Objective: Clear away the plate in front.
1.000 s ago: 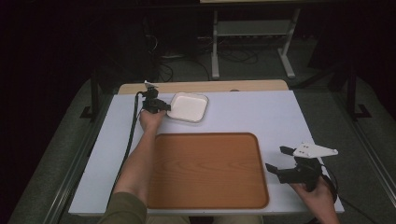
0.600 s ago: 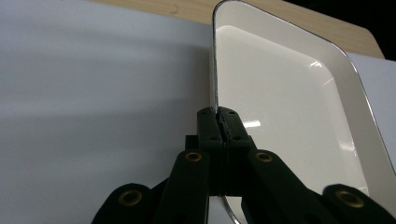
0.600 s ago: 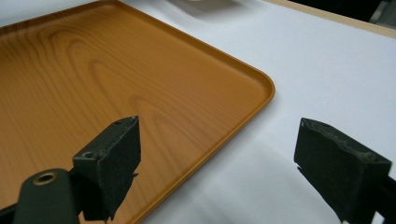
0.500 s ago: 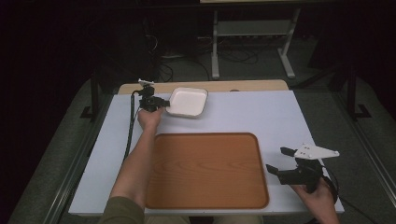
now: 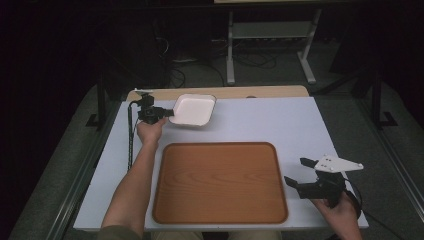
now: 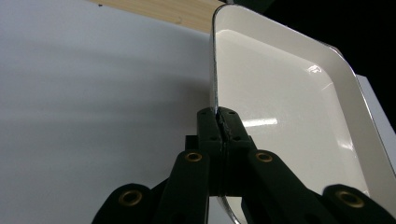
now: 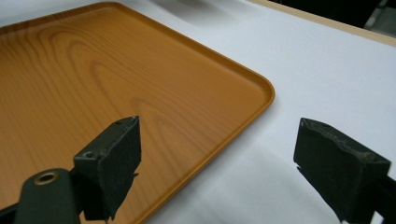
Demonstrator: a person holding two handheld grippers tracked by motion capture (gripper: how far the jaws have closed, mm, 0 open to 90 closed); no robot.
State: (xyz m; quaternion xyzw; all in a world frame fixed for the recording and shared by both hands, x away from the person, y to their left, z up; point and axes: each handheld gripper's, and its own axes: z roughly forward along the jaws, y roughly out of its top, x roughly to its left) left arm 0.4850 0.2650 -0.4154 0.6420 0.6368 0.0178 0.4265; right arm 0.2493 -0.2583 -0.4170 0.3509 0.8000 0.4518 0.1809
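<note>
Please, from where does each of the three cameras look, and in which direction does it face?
High view: above the person's side, facing forward and down on the table; both forearms and each hand-held gripper show.
Left gripper view: rides the left hand-held gripper, looking along jaws shut on the white dish rim.
Right gripper view: rides the right hand-held gripper, jaws apart over the wooden tray corner.
Shared: the high view shows the same dish and tray.

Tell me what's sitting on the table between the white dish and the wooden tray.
Nothing. In the high view, only bare white table separates the white dish, held at its rim by the left gripper, from the wooden tray.
</note>
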